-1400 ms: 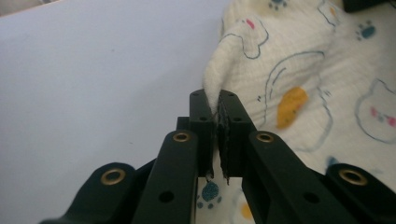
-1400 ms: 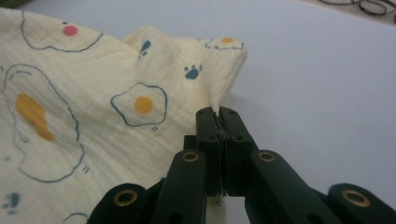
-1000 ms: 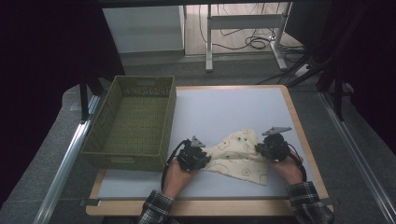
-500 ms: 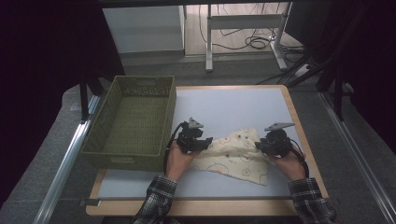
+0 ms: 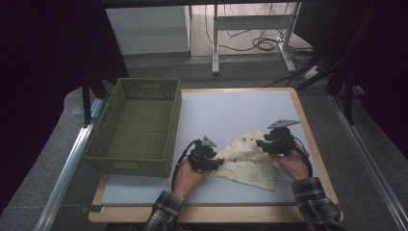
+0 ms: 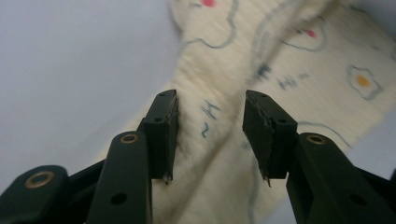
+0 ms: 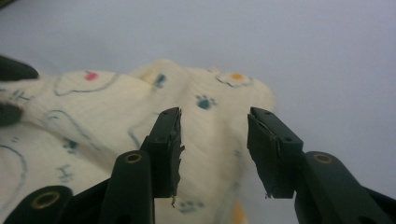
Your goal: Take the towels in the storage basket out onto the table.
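Observation:
A cream cloth (image 5: 248,161) printed with small clouds, paws and flowers lies crumpled on the pale table (image 5: 226,110), near its front edge. My left gripper (image 5: 217,162) is at the cloth's left end and points right. Its jaws are open and have just been closing a little. In the left gripper view the cloth (image 6: 299,79) lies under the left gripper (image 6: 210,100), with neither pad pressing on it. My right gripper (image 5: 260,143) hovers over the cloth's right end and points left. Its jaws have just been opening; the cloth (image 7: 116,102) lies below the right gripper (image 7: 215,116), untouched.
An olive woven basket (image 5: 137,125) stands empty along the table's left side, close to my left hand. The table's wooden rim (image 5: 308,130) runs just right of my right hand. Desk legs and cables (image 5: 255,43) are on the floor beyond the table.
The left gripper went away from the front edge and came back toward it. The right gripper has lifted slightly off the cloth. The cloth's left end now lies farther right and more bunched.

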`<action>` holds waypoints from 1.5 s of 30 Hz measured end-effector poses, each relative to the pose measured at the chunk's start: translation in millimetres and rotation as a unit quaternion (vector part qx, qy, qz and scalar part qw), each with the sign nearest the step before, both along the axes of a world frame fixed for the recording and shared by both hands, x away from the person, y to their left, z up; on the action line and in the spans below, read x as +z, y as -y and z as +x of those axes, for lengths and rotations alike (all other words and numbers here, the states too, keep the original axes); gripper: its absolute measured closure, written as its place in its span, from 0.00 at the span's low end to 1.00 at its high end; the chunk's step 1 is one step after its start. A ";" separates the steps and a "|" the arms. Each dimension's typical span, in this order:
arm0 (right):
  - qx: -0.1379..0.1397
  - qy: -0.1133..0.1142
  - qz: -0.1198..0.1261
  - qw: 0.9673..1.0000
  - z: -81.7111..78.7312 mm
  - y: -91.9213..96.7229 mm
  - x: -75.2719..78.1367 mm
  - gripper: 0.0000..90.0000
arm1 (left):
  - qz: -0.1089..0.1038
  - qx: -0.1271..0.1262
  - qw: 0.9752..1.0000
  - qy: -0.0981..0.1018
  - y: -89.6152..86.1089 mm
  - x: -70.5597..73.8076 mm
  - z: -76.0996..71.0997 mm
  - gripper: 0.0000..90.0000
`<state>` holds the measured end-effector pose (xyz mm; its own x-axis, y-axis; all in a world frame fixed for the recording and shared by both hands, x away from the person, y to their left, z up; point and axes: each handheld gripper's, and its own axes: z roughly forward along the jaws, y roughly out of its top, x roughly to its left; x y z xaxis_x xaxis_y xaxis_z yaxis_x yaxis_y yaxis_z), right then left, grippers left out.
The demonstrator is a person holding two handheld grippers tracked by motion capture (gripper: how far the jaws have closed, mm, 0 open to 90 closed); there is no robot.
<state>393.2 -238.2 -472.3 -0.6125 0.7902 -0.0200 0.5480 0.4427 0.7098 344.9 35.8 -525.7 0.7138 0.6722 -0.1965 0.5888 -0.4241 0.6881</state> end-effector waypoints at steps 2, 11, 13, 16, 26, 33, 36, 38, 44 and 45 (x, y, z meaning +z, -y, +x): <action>0.013 -0.004 0.007 1.000 0.0 -11.9 -2.0 0.60 | -0.003 -0.005 1.000 0.000 2.3 -1.1 -6.6 0.61; 0.084 -0.037 0.028 0.995 -2.1 -72.3 -24.0 0.54 | -0.025 -0.029 0.999 -0.007 4.6 -3.0 -21.6 0.59; 0.091 -0.040 0.006 0.995 -4.2 -81.1 -31.3 0.65 | -0.027 -0.030 0.999 -0.009 2.1 -1.6 -22.2 0.58; 0.091 -0.042 -0.014 0.995 -7.6 -81.5 -39.5 0.89 | -0.037 -0.019 0.999 -0.001 -5.0 4.4 -20.1 0.57; 0.100 -0.050 -0.010 0.994 -24.3 -54.2 -34.3 0.95 | -0.031 0.021 0.999 0.031 -1.6 22.9 13.3 0.58; 0.100 -0.044 0.001 0.994 -33.4 -34.3 -34.2 0.91 | -0.010 -0.013 1.000 0.015 25.1 10.2 20.5 0.62; 0.101 -0.046 0.004 0.994 -35.7 -28.2 -33.7 0.85 | -0.006 -0.016 1.000 0.012 17.0 6.8 11.0 0.62; 0.098 -0.043 0.007 0.994 -36.1 -25.2 -31.5 0.80 | -0.005 -0.017 1.000 0.005 9.5 4.5 4.9 0.62; 0.067 -0.015 0.001 0.998 -25.9 -9.8 -13.0 0.74 | 0.003 -0.041 0.999 -0.004 1.8 4.8 -9.8 0.62; 0.057 -0.013 0.000 0.998 -21.6 -5.7 -10.4 0.73 | 0.004 -0.046 0.999 0.002 3.2 6.9 -11.1 0.62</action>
